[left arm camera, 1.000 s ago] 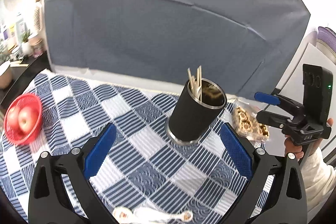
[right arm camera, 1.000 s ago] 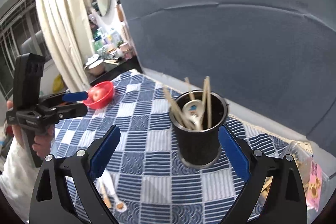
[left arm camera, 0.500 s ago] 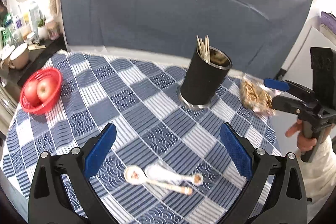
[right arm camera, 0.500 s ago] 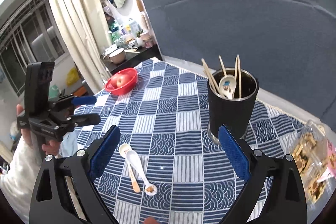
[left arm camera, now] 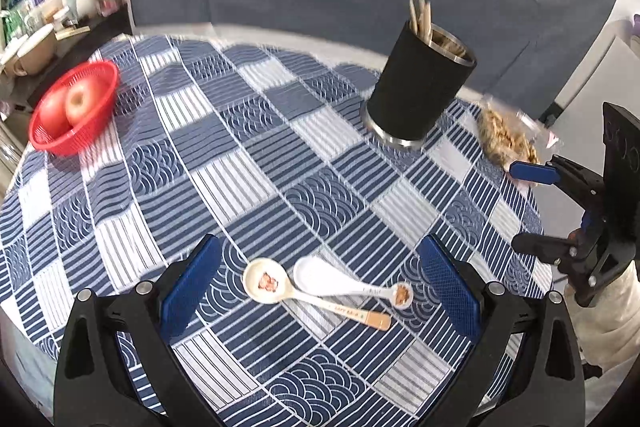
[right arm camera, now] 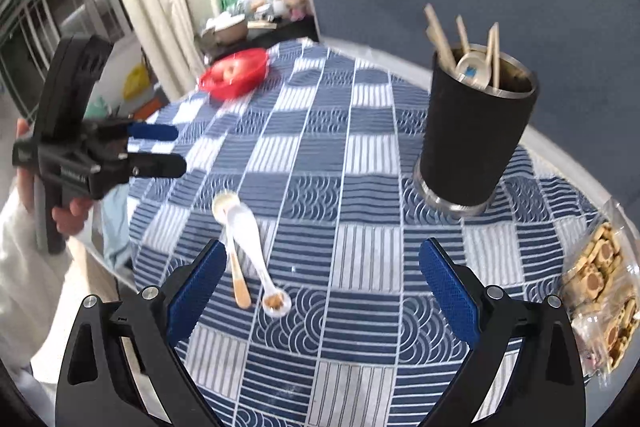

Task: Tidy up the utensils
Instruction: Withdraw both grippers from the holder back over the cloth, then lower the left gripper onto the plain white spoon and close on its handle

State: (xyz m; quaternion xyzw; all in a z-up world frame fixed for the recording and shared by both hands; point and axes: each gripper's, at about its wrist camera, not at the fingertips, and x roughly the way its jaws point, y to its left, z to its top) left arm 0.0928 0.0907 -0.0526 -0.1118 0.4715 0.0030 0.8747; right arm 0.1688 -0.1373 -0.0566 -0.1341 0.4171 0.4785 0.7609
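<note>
On the checked tablecloth point(left arm camera: 248, 163) the black utensil cup point(left arm camera: 420, 95) stands near the far right edge, already holding chopsticks point(right arm camera: 440, 31). Two ceramic spoons point(left arm camera: 320, 285) lie crossed near the near edge, so the step in hand is probably collecting them. The left gripper point(left arm camera: 320, 291), jaws wide and empty, frames them; next it must descend and close on one handle. The right gripper point(right arm camera: 320, 287), equally wide, holds nothing. Only the right view shows a spoon point(right arm camera: 474, 69) inside the cup.

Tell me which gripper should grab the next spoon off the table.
Left. The two spoons lie right between the open left gripper's fingers, while they sit off to the left of the open right gripper, nearer its left finger.
</note>
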